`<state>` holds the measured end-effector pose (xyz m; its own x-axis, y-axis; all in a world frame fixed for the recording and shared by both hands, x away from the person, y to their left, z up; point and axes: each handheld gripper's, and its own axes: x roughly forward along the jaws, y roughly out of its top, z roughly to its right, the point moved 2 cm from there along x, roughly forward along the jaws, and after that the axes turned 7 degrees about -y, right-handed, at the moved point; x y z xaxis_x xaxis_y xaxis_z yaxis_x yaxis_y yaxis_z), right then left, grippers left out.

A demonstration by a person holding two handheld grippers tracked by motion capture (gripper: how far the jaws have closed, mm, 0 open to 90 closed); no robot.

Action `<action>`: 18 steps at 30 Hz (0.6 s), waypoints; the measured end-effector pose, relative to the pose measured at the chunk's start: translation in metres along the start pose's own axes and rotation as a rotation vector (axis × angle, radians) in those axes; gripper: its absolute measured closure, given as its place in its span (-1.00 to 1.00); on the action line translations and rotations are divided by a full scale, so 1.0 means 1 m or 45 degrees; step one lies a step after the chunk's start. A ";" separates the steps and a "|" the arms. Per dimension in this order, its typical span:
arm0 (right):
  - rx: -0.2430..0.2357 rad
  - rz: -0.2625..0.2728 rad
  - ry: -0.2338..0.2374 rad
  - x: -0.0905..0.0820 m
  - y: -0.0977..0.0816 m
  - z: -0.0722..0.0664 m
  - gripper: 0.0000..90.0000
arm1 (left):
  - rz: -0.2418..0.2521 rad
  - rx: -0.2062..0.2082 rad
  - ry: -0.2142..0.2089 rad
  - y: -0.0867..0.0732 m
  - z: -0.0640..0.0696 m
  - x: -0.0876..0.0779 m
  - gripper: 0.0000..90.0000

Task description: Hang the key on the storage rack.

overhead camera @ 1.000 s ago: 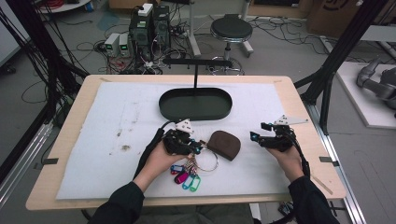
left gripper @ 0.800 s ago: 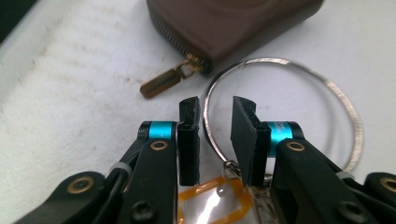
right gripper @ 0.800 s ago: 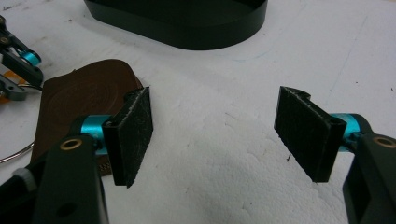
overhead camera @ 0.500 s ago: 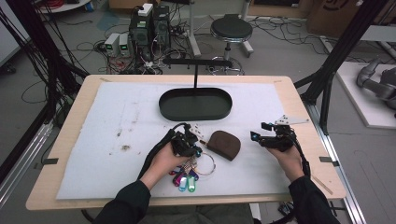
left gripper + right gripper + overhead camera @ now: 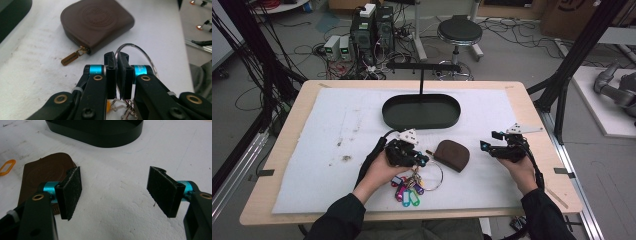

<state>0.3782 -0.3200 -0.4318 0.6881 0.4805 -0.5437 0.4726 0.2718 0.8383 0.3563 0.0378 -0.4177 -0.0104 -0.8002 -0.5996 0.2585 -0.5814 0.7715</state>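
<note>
A thin wire key ring [image 5: 438, 176] with several coloured tags [image 5: 407, 192] lies on the white mat near the front. My left gripper [image 5: 421, 159] is shut on the key ring [image 5: 140, 51], whose loop curves out from between the closed jaws in the left gripper view [image 5: 116, 56]. A brown zipped leather pouch [image 5: 453, 154] lies just right of it, its brass zip pull [image 5: 71, 58] pointing at the jaws. My right gripper [image 5: 486, 145] hovers right of the pouch [image 5: 45, 172], open with nothing between its jaws [image 5: 115, 187].
A black oval tray [image 5: 421, 111] with an upright T-shaped stand [image 5: 422, 67] sits at the middle back of the mat; its wall [image 5: 95, 132] lies beyond the right jaws. Cables and equipment cover the floor behind the table.
My left hand has turned and shifted slightly over the key bunch, and its jaws have closed onto the wire ring. The right hand has stayed still.
</note>
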 end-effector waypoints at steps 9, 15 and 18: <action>-0.004 -0.001 0.003 0.000 0.000 0.000 -0.36 | 0.026 0.144 -0.100 0.002 0.022 -0.014 0.91; -0.002 -0.004 0.002 0.000 0.000 -0.001 -0.36 | -0.003 0.202 -0.138 -0.001 0.032 -0.016 0.91; -0.002 -0.004 0.002 0.000 0.000 -0.001 -0.36 | -0.021 0.223 -0.149 -0.003 0.035 -0.016 0.90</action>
<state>0.3780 -0.3190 -0.4320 0.6854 0.4812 -0.5466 0.4741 0.2748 0.8365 0.3215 0.0468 -0.4028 -0.1280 -0.7963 -0.5913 0.0854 -0.6028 0.7933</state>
